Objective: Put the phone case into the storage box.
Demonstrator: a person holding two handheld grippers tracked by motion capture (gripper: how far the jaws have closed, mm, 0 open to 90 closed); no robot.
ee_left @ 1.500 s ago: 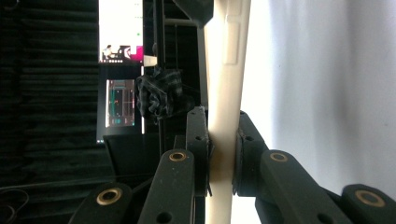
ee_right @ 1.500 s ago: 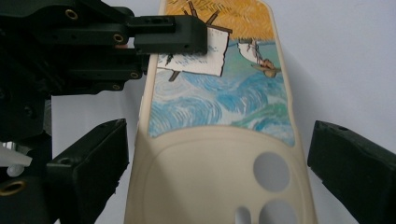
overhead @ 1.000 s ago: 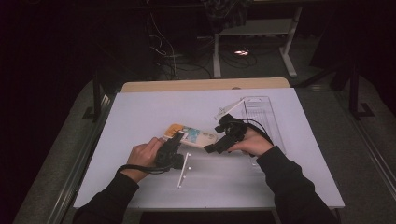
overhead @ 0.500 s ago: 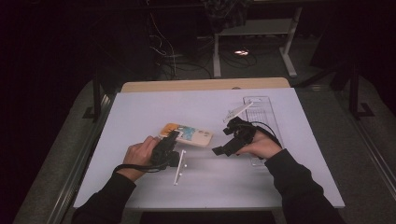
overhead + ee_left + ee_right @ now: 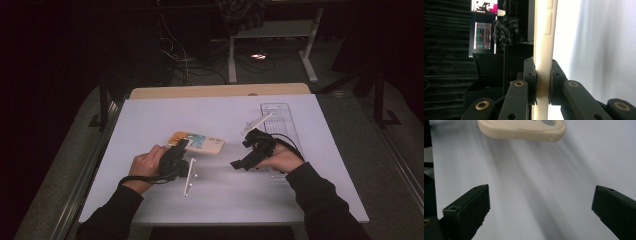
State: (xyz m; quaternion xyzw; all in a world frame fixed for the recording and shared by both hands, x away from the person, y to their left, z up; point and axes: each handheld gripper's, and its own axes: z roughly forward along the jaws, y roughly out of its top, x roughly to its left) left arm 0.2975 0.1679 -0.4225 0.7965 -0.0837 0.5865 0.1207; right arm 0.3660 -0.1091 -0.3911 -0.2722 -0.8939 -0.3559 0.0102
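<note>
A cream phone case with a colourful printed back lies on the white table, left of centre. My left gripper is shut on its near left edge. In the left gripper view the pads press on both sides of the cream rim. My right gripper hovers to the right of the case, open and a short way off it. In the right gripper view its jaws stand wide apart over bare table, with the case's rounded end ahead of them.
A clear plastic tray lies at the right, partly under the right hand. A white strip rests beside it. A thin white stick and small white bits lie near the left gripper. A wooden board edges the far side.
The right gripper has drawn back a little from the case's right end, toward the near right. The left gripper has kept its grip and place.
</note>
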